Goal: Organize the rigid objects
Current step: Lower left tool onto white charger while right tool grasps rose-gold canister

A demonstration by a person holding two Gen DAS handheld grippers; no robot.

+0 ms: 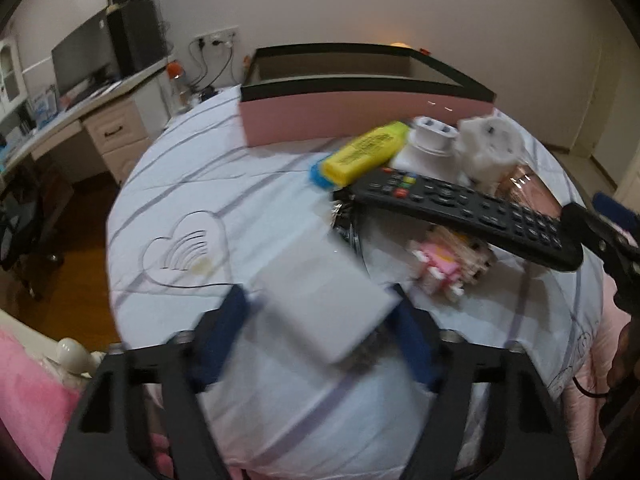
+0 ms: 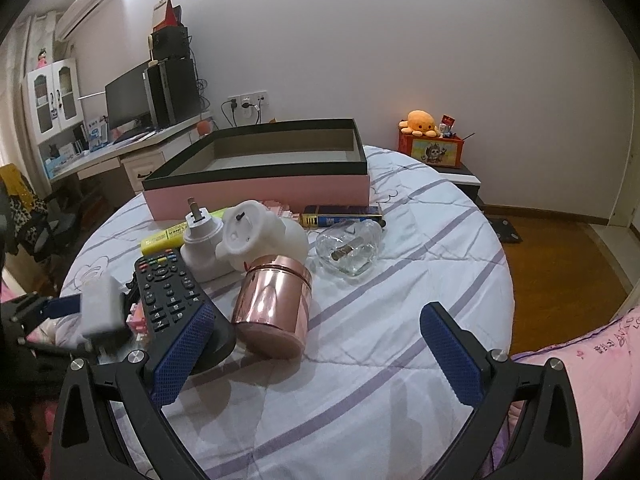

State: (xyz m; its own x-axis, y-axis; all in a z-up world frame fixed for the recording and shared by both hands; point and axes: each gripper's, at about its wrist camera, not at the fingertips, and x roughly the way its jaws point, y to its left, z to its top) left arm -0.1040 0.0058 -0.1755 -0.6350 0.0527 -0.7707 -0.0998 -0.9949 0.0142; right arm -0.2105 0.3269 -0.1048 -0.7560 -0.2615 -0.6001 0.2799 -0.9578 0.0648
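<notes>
Pink box (image 2: 256, 194) sits open beside remote (image 2: 170, 292) and copper canister (image 2: 272, 304).

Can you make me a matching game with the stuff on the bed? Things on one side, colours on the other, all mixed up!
Things:
1. remote
2. tin
3. highlighter
4. box

Colours:
A. yellow
B. pink with a black rim
C. black
D. shiny rose gold

Pairs: 1-C, 2-D, 3-A, 4-B
</notes>
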